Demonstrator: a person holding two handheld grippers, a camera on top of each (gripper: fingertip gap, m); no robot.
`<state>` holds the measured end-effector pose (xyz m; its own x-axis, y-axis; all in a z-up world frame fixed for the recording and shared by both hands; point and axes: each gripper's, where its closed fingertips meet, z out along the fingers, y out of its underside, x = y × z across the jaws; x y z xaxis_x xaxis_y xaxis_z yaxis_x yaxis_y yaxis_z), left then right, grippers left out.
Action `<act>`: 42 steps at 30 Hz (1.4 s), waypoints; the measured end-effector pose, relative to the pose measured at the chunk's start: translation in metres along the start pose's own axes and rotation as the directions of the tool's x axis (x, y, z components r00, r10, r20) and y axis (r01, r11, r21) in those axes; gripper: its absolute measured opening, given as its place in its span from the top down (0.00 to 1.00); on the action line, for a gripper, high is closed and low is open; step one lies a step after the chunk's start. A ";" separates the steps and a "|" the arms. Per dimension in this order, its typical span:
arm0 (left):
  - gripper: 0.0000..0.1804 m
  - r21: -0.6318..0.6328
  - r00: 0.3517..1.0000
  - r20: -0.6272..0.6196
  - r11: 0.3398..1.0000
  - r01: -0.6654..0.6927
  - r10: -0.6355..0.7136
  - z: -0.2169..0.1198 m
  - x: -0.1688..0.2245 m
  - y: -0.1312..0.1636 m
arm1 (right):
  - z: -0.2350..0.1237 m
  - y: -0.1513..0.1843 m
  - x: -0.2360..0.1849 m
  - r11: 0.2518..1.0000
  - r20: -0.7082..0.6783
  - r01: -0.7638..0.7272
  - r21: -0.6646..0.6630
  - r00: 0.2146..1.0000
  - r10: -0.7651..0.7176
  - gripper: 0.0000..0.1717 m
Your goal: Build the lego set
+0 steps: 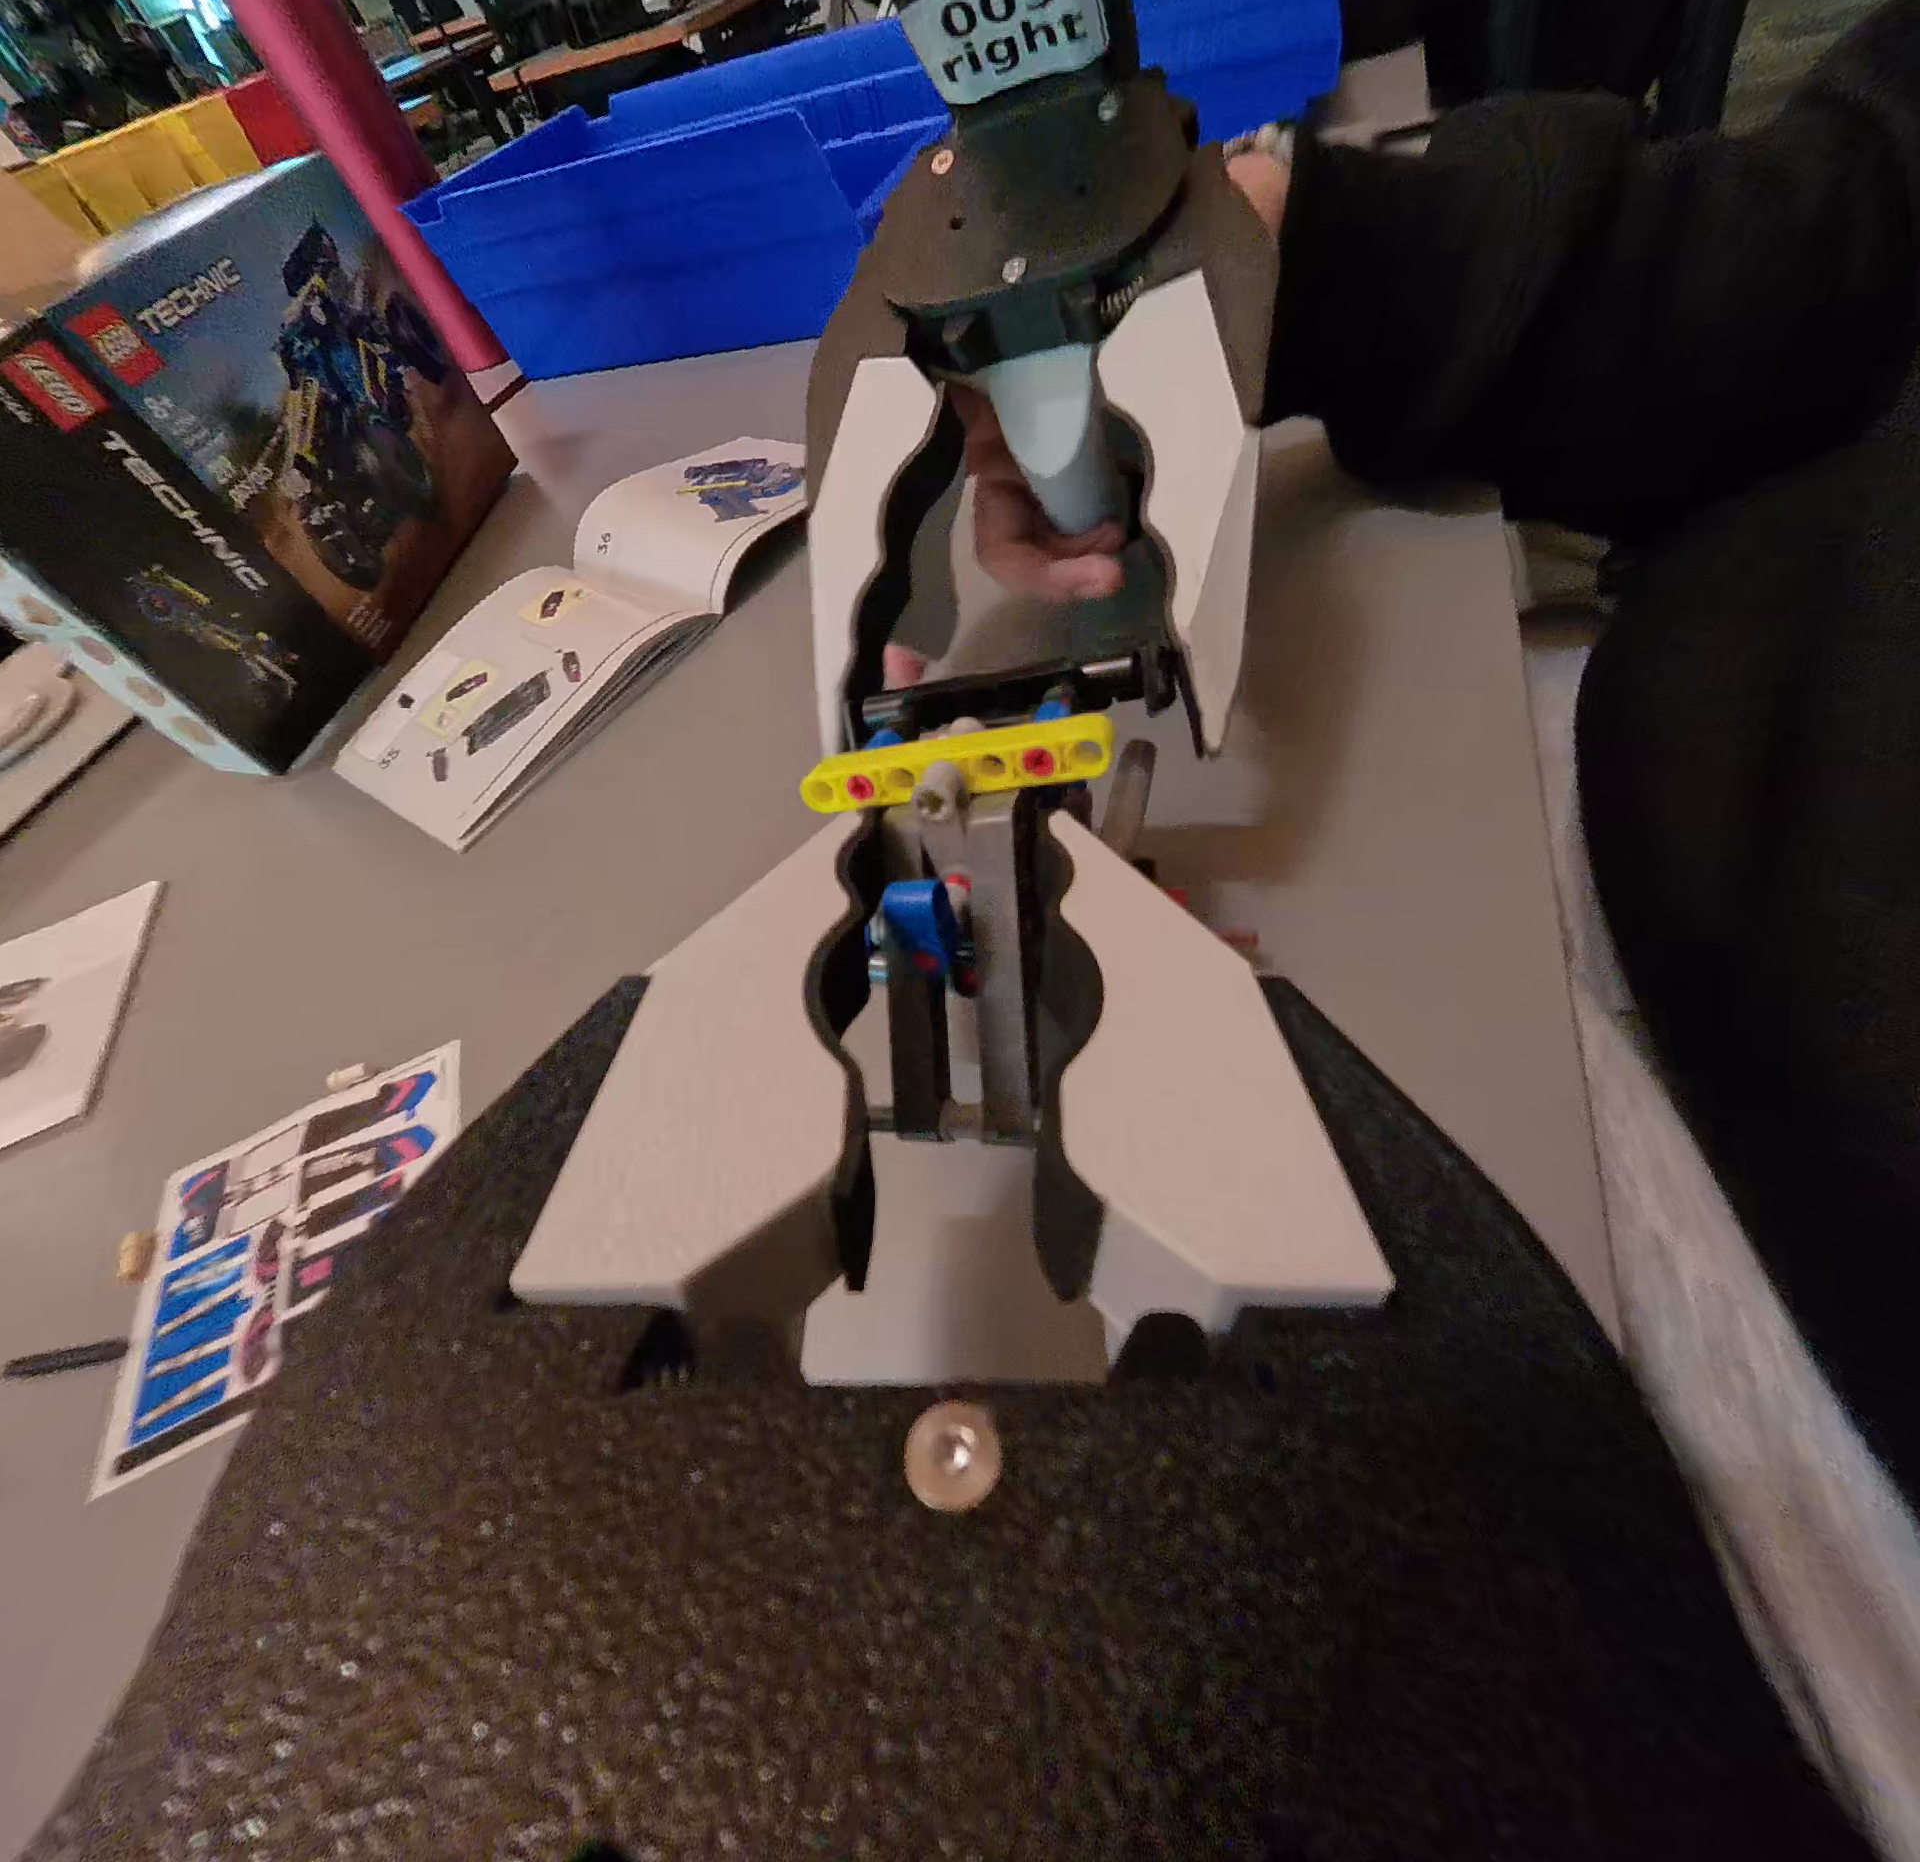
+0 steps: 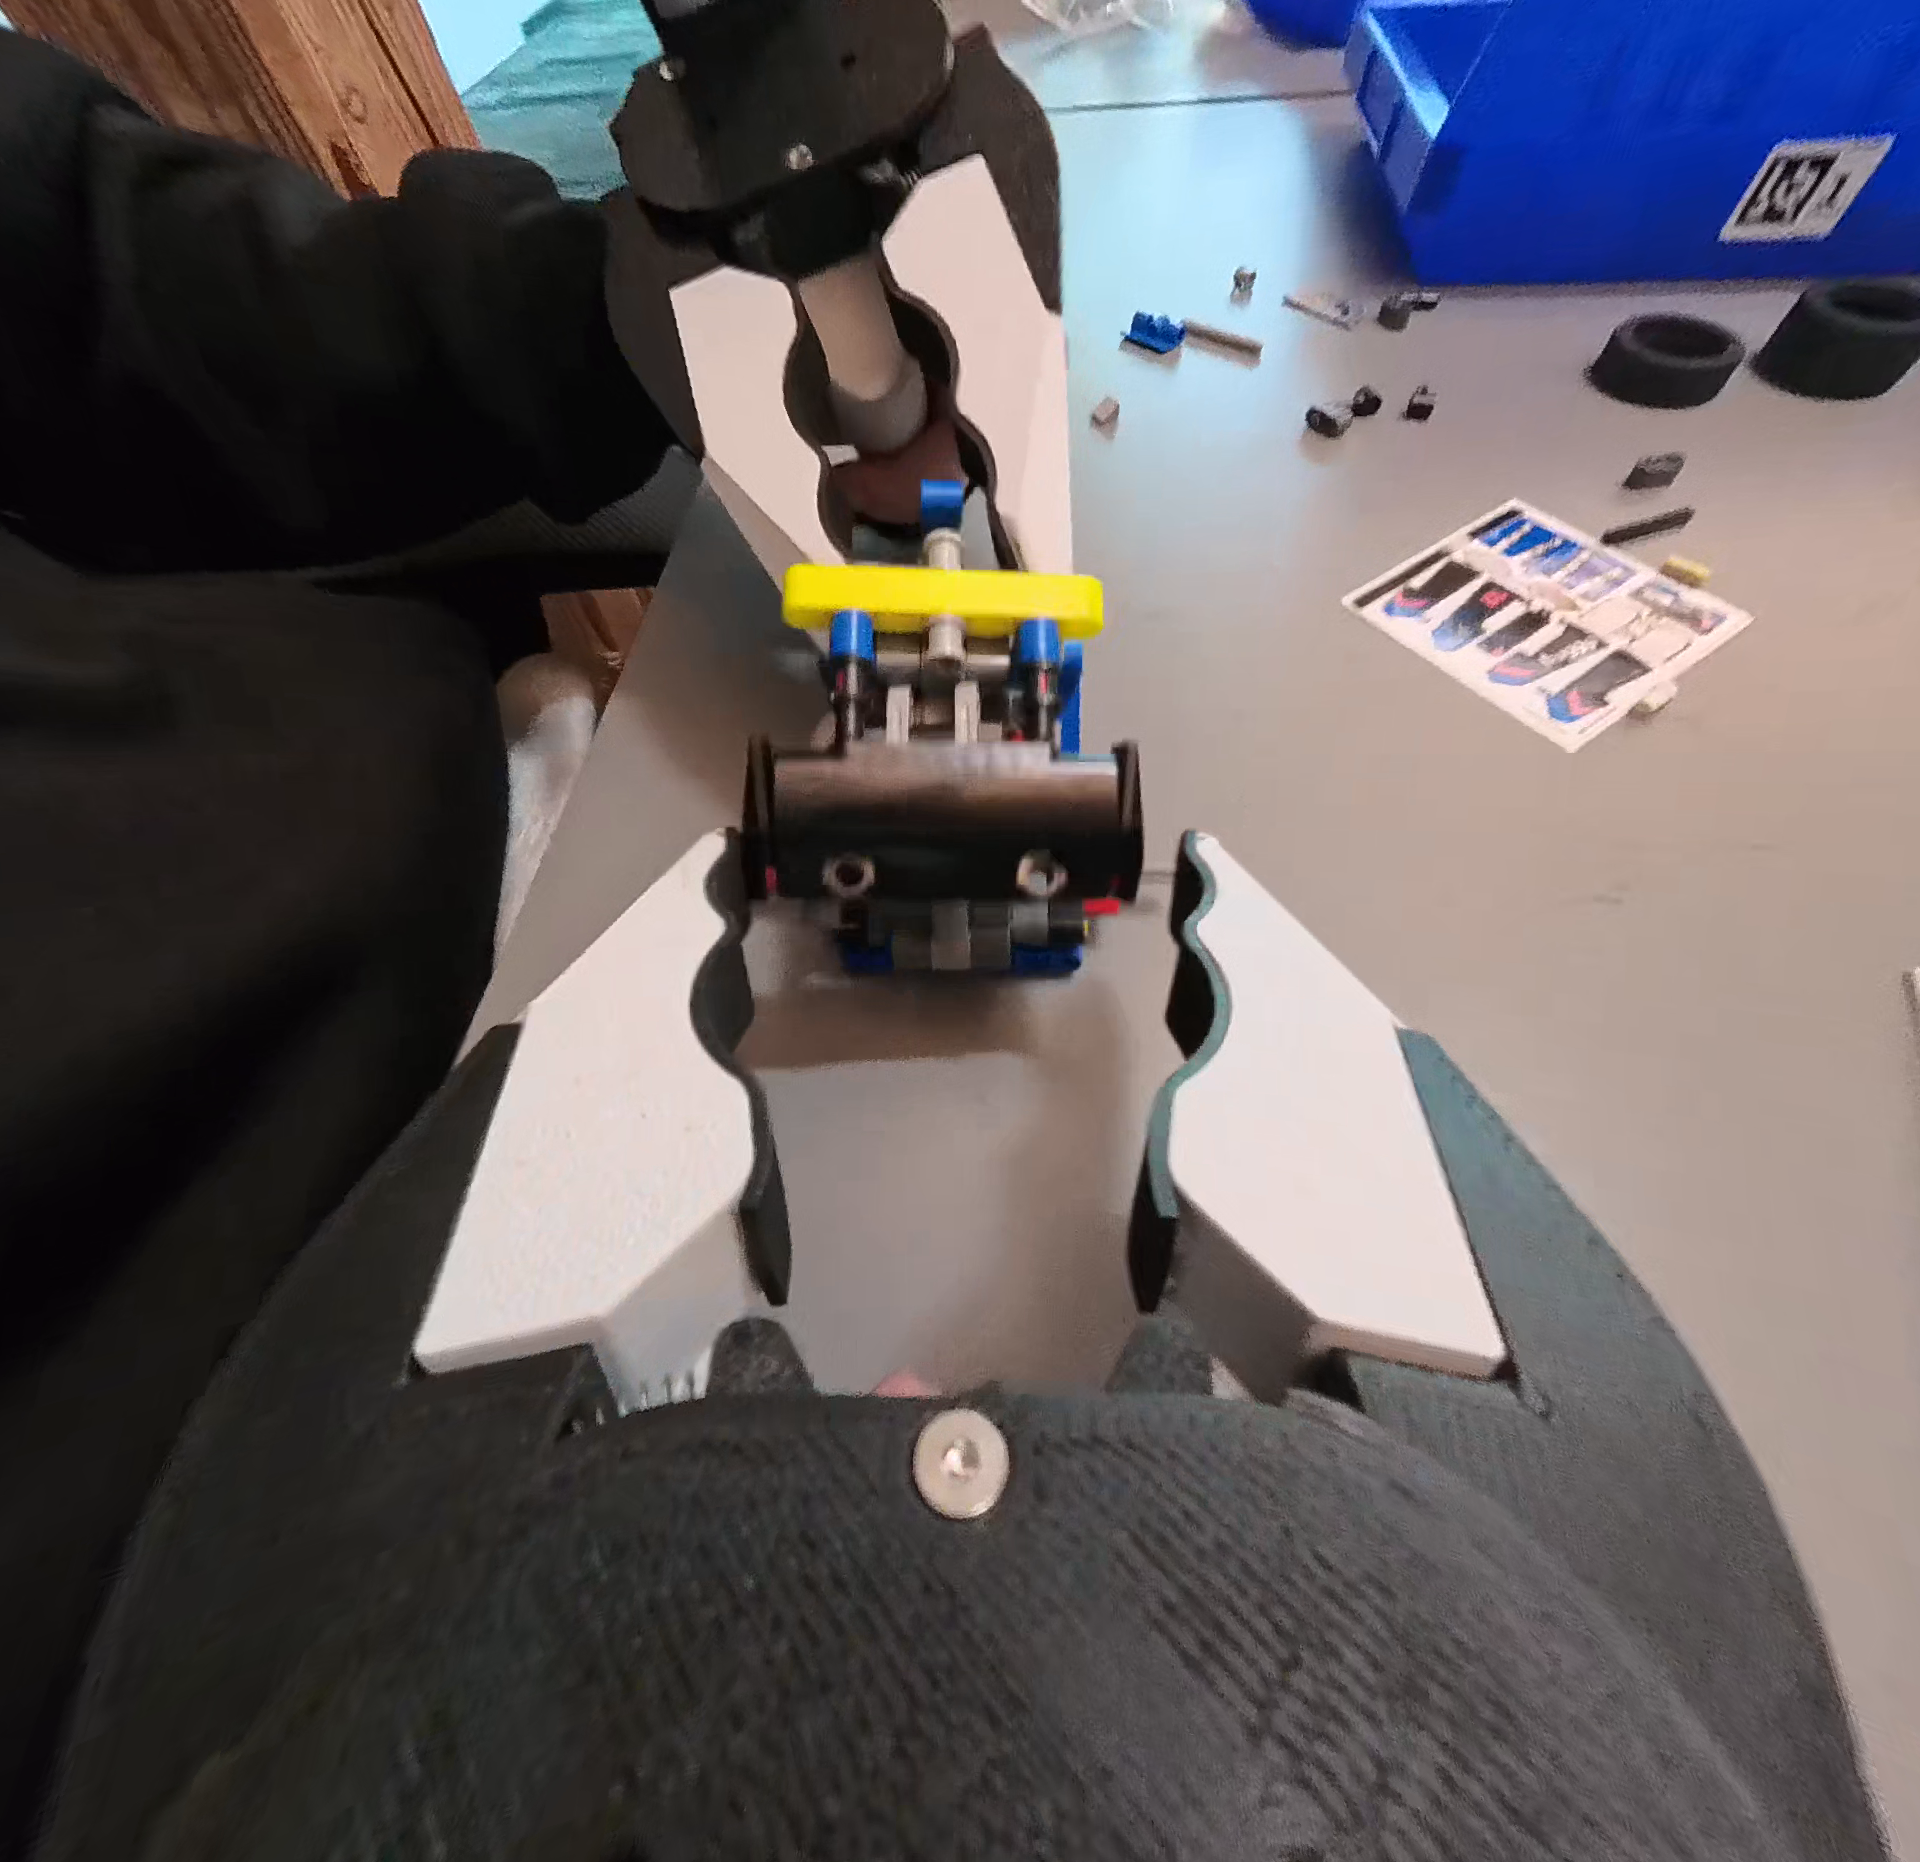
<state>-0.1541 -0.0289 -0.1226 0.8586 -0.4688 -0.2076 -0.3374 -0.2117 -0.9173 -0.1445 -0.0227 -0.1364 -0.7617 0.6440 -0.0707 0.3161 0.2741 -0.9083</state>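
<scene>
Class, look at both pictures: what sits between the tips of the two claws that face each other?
A toy brick model with a yellow bar, seen in both views. The left claw grips it; the right claw is open.

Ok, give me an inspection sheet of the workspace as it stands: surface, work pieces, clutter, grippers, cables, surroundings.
Surface: grey table, flat.
Work pieces: one brick-built assembly, black and grey with blue parts and a yellow beam across it.
Clutter: sticker sheet, open instruction booklet, set box, two black tyres, small loose parts.
Grippers: left gripper shut on the assembly's narrow end; right gripper open, its fingers either side of the black end, a gap plain on its right side.
Cables: nothing seen.
Surroundings: blue bins, black sleeves.
</scene>
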 end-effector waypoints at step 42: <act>0.76 -0.329 0.894 0.205 0.889 -0.319 0.397 0.008 -0.017 -0.016 | -0.019 -0.011 0.035 0.750 0.005 -0.592 0.297 0.786 0.618 0.85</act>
<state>-0.1603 -0.0102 -0.1072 0.7130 -0.3275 -0.6200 -0.7011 -0.3205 -0.6370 -0.1636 0.0100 -0.1206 -0.4064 0.6719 -0.6192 0.5197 -0.3874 -0.7615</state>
